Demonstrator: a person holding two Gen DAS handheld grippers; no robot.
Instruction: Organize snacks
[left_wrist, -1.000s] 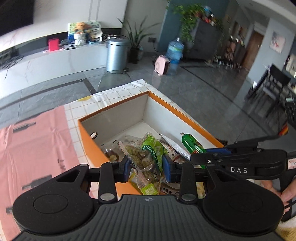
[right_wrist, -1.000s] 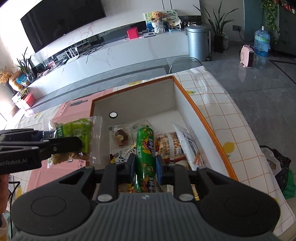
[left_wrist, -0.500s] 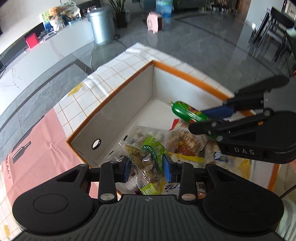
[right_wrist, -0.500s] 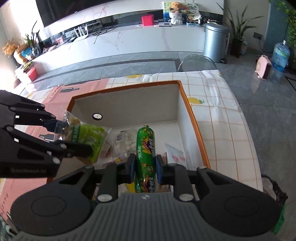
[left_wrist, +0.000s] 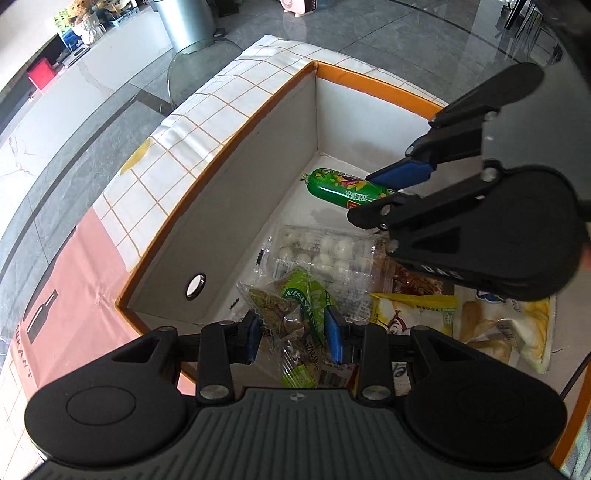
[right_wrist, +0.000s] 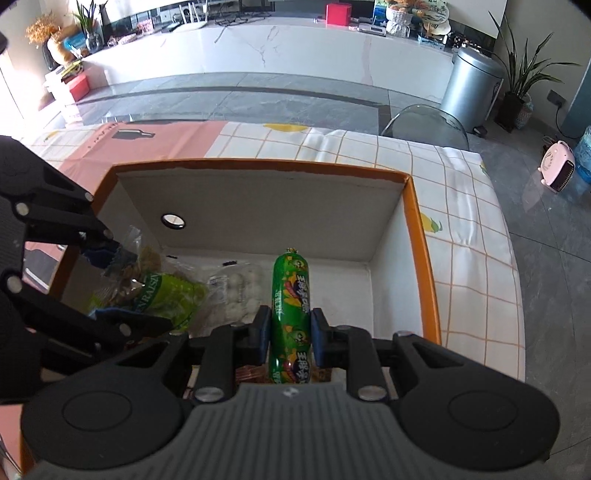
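Table: checked and pink cloth (right_wrist: 465, 206) under the orange-rimmed box (right_wrist: 417, 236).
Left gripper (left_wrist: 293, 328): clenched on a clear raisin packet (left_wrist: 295, 314) above the box floor.
Right gripper (right_wrist: 288, 328): grasping a green sausage (right_wrist: 290, 295) inside the box.
Left view only: yellow snack bags (left_wrist: 498, 317), packet of white balls (left_wrist: 325, 251) on the box floor.

Bright daylight throughout, strongest at the upper left of the right wrist view where it blows out white, glare streaking the glossy grey floor (right_wrist: 258, 99), soft shadow inside the orange box (left_wrist: 236, 206), heavy fisheye bending at frame edges, near black housings slightly soft.
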